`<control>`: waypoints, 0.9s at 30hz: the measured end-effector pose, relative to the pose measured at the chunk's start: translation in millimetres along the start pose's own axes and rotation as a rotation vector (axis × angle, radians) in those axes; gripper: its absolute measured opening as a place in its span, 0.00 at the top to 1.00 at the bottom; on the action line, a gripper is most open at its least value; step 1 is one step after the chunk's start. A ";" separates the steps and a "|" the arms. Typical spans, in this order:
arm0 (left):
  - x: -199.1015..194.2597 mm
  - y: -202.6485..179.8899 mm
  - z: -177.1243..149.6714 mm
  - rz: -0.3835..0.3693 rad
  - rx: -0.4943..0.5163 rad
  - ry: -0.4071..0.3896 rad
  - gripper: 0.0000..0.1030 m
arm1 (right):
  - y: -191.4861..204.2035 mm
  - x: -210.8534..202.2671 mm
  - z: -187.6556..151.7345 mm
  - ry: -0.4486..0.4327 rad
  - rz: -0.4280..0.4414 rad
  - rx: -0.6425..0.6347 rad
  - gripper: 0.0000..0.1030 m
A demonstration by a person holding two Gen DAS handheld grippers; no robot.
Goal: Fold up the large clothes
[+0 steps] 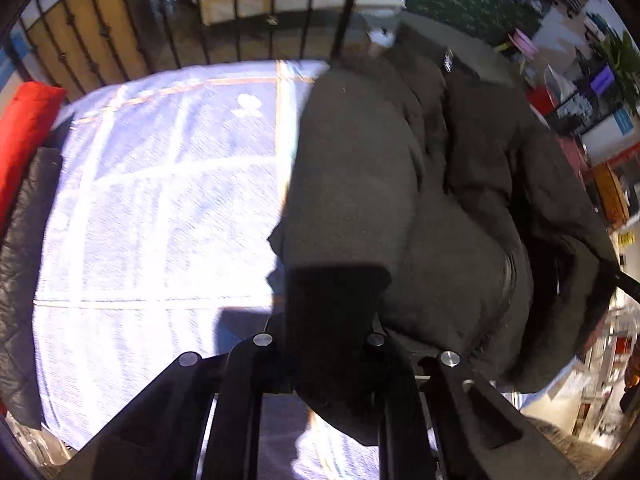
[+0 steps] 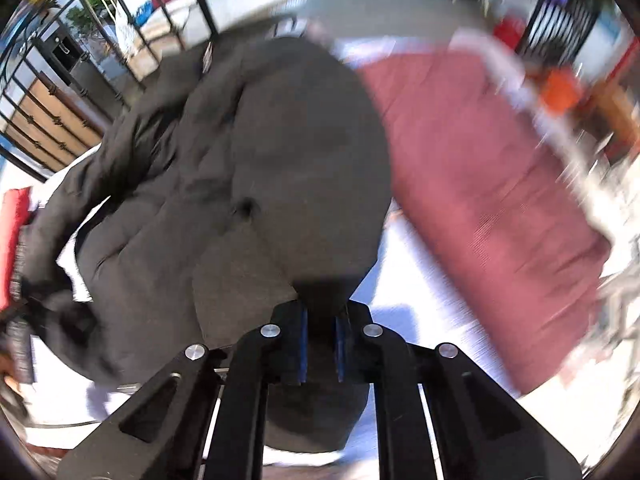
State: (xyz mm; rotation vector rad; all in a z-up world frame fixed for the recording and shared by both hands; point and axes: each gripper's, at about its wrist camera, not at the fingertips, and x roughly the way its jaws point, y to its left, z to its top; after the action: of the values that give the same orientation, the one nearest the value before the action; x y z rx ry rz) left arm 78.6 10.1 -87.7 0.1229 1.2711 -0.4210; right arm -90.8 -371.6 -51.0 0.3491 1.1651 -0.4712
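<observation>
A large dark grey padded jacket (image 1: 400,184) lies bunched on a bed with a blue-and-white checked sheet (image 1: 160,200), filling the right half of the left wrist view. My left gripper (image 1: 332,320) is shut on a fold of the jacket's near edge, and the cloth hides its fingertips. In the right wrist view the same jacket (image 2: 248,152) spreads up and to the left. My right gripper (image 2: 321,320) is shut on another fold of it, with dark cloth pinched between the blue pads (image 2: 302,344).
A dull red blanket (image 2: 480,184) lies on the bed right of the jacket. A bright red cushion (image 1: 24,128) and a dark quilted item (image 1: 20,280) sit at the bed's left edge. A black iron bed rail (image 1: 160,32) stands behind. Room clutter lies beyond.
</observation>
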 end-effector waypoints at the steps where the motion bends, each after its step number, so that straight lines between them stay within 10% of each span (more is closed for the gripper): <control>1: -8.0 8.4 9.1 0.015 -0.002 -0.022 0.88 | -11.2 -9.8 5.7 -0.037 -0.040 -0.014 0.90; 8: -47.7 41.9 85.2 0.158 0.102 -0.192 0.88 | -100.0 -51.0 66.8 -0.198 -0.220 0.097 0.89; 12: -24.0 44.3 112.9 0.285 0.186 -0.173 0.83 | -133.2 -26.8 85.0 -0.130 -0.201 0.266 0.73; 14: -1.9 65.7 115.0 0.296 0.117 -0.111 0.76 | -144.6 -15.2 81.7 -0.100 -0.139 0.371 0.67; 19: -9.7 132.2 113.4 0.179 -0.191 -0.169 0.13 | -136.9 -9.7 65.9 -0.125 -0.123 0.346 0.60; 27: -47.0 180.9 80.3 0.084 -0.355 -0.213 0.13 | -171.2 -24.7 46.1 -0.118 -0.026 0.454 0.52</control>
State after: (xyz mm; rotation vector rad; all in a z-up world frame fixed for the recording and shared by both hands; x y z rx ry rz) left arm 207.3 161.7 -44.6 -0.1650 1.1078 -0.1275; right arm -152.0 -535.8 -14.9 0.6887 0.9419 -0.7710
